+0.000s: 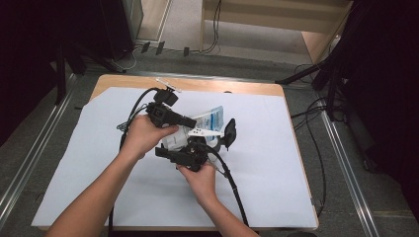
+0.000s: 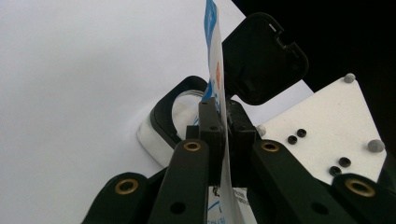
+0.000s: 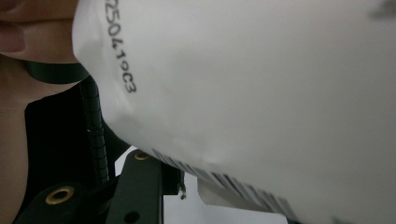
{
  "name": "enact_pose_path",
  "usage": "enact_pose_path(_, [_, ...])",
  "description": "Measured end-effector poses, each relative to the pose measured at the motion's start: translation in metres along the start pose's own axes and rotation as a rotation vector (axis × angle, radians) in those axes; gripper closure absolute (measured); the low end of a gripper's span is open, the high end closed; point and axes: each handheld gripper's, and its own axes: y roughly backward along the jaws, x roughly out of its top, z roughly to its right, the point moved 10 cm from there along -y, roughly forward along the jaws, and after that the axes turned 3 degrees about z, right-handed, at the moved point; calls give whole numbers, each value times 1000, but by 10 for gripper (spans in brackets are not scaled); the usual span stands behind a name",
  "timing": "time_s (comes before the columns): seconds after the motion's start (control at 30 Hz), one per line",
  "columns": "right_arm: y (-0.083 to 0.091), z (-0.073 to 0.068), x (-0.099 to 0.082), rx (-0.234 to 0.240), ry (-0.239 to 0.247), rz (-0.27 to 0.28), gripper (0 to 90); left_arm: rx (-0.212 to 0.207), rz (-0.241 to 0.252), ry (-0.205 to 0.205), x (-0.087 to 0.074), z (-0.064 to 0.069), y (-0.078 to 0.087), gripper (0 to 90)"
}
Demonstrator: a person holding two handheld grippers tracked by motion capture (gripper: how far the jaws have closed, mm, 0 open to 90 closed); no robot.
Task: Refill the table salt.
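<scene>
White paper covers the counter in the high view. Two hands come in from the bottom. The left hand-held gripper points to the right, and it pinches the edge of a white and blue pouch. The right hand-held gripper sits just below it, near the middle of the counter, and points to the left. The pouch is up off the paper, between the two tools. A black flap stands just right of the pouch.

In the left gripper view, the left hand-held gripper is clenched tight on the thin pouch. The pouch stands on its edge and runs up between the two black jaws. A black flap is behind it. A grey plate with small holes is on the right.

In the right gripper view, the white pouch is very close and has dark printed letters and a bar code on it. One black jaw of the right hand-held gripper shows at the bottom left. I cannot tell if this tool is clenched on the pouch or let go. Fingers show at the top left.
</scene>
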Motion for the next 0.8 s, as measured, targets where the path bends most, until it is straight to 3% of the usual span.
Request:
enact_pose_path(0.43, [6,-1,-2,-32,17,3,550,13,-13,3,-3,-2,0,886])
enact_pose_path(0.57, [6,-4,-2,-37,15,11,610,9,-8,-2,-2,1,-1,883])
enact_pose_path(0.8, [8,-6,1,8,-28,43,649,-8,2,-5,0,5,-1,854])
